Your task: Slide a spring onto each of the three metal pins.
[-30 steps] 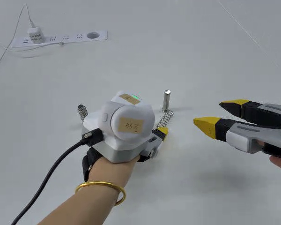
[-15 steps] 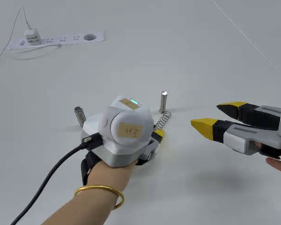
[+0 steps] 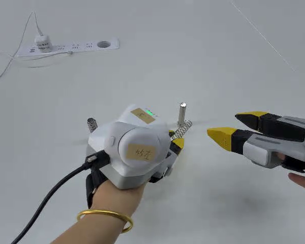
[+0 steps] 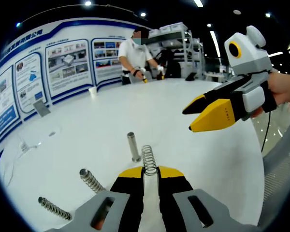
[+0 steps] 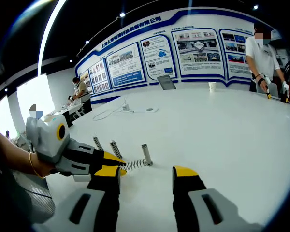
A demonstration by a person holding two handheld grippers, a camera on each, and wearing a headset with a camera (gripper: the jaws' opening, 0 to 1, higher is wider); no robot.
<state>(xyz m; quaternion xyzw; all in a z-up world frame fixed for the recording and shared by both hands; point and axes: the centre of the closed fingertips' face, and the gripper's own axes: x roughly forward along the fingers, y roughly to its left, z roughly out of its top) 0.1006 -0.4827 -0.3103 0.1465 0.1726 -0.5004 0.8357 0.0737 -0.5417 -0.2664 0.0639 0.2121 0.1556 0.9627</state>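
A smooth white workbench top (image 3: pixel 157 61) carries a long white power strip (image 3: pixel 71 47) with one charger plugged in; behind, a curved blue-and-white wall of display posters (image 5: pixel 150 53) stands under bright ceiling lights (image 4: pixel 215 41)

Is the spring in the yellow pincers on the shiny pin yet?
No, the spring is pinched in the left gripper and sticks up next to the bare pin, not over it.

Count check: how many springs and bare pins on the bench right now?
Springs: 3, one in the left gripper, two standing
Bare pins: 1
Total: 4
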